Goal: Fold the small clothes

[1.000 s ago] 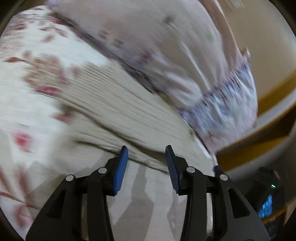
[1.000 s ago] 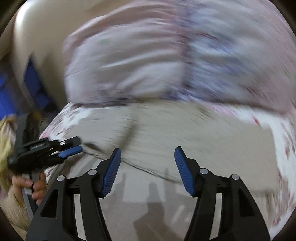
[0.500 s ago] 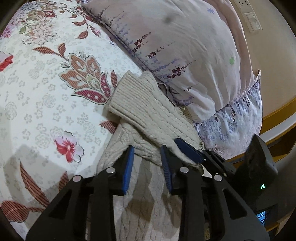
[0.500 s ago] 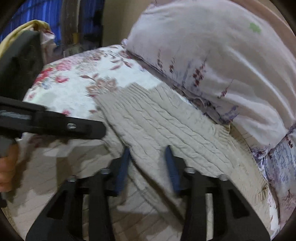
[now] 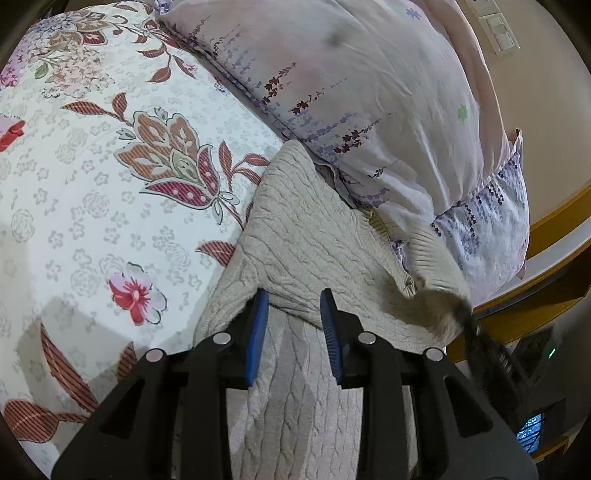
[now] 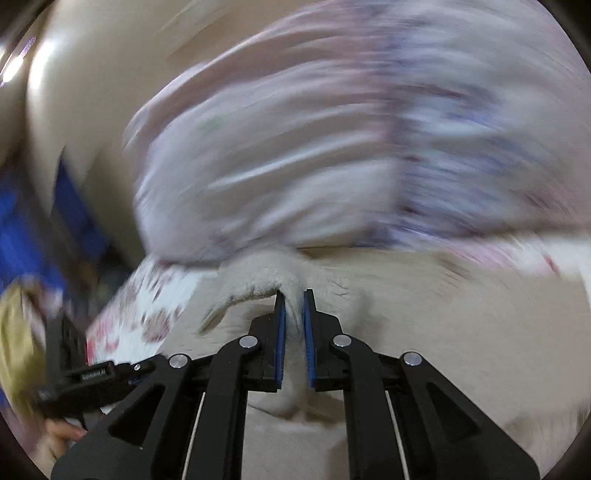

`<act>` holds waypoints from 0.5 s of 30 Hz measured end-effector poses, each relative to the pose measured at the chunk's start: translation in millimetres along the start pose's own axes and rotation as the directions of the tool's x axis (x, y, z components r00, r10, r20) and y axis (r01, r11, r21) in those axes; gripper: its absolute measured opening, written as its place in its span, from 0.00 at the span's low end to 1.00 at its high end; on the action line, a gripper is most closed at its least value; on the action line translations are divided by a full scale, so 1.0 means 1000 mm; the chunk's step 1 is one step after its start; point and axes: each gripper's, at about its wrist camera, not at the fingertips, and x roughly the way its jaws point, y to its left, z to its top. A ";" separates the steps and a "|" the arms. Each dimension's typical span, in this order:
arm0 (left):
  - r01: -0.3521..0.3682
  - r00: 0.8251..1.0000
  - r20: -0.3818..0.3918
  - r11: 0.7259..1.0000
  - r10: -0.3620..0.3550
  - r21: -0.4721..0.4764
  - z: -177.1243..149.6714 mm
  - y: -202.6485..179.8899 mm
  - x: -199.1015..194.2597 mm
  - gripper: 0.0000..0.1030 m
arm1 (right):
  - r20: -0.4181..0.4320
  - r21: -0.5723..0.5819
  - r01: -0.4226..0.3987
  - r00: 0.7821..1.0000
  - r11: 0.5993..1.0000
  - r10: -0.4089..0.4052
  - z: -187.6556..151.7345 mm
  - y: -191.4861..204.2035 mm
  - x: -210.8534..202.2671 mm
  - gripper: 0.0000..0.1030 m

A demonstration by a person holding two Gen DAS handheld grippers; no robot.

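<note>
A beige cable-knit sweater (image 5: 306,236) lies on the floral bedsheet (image 5: 92,206), its upper part folded over toward the pillow. My left gripper (image 5: 293,306) is open, its blue pads either side of the sweater's folded edge. In the blurred right wrist view, my right gripper (image 6: 292,295) is shut on a bunched fold of the sweater (image 6: 258,284) and holds it raised. The right gripper shows as a dark blur in the left wrist view (image 5: 480,343), under a lifted sweater edge. The left gripper shows at the lower left of the right wrist view (image 6: 96,380).
A large pale floral pillow (image 5: 369,92) lies just behind the sweater, against the wall. The wooden bed frame edge (image 5: 546,258) runs at the right. A wall switch (image 5: 498,29) sits at the top right. The bedsheet stretches away to the left.
My right gripper has closed on a fold of the sweater and swung it up and across, blurring its view. My left gripper has opened a little wider at the folded edge.
</note>
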 end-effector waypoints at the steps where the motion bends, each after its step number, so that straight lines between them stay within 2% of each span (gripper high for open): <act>1: -0.001 1.000 -0.001 1.000 0.001 0.003 0.000 0.000 0.000 0.29 | -0.039 0.038 0.020 0.999 0.999 -0.018 -0.007 -0.016 -0.004 0.09; 3: -0.002 1.000 -0.004 1.000 0.002 0.013 0.000 -0.001 0.001 0.30 | -0.148 0.073 0.067 0.987 0.995 -0.055 -0.025 -0.043 -0.009 0.10; 6: 0.003 1.000 -0.009 1.000 -0.003 0.020 0.001 -0.003 0.002 0.34 | -0.173 0.136 0.118 0.980 0.984 -0.094 -0.032 -0.069 -0.028 0.12; 9: 0.004 1.000 -0.009 1.000 -0.004 0.028 0.001 -0.005 0.002 0.37 | -0.102 0.232 0.128 0.989 0.964 -0.107 -0.019 -0.090 -0.052 0.52; 12: 0.006 1.000 -0.010 0.999 -0.006 0.039 0.000 -0.007 0.002 0.40 | -0.061 0.292 0.174 0.985 0.941 -0.163 -0.007 -0.108 -0.063 0.53; 15: 0.009 1.000 -0.013 0.999 -0.009 0.047 -0.001 -0.009 0.002 0.43 | -0.091 0.334 0.174 0.984 0.926 -0.153 -0.002 -0.126 -0.056 0.45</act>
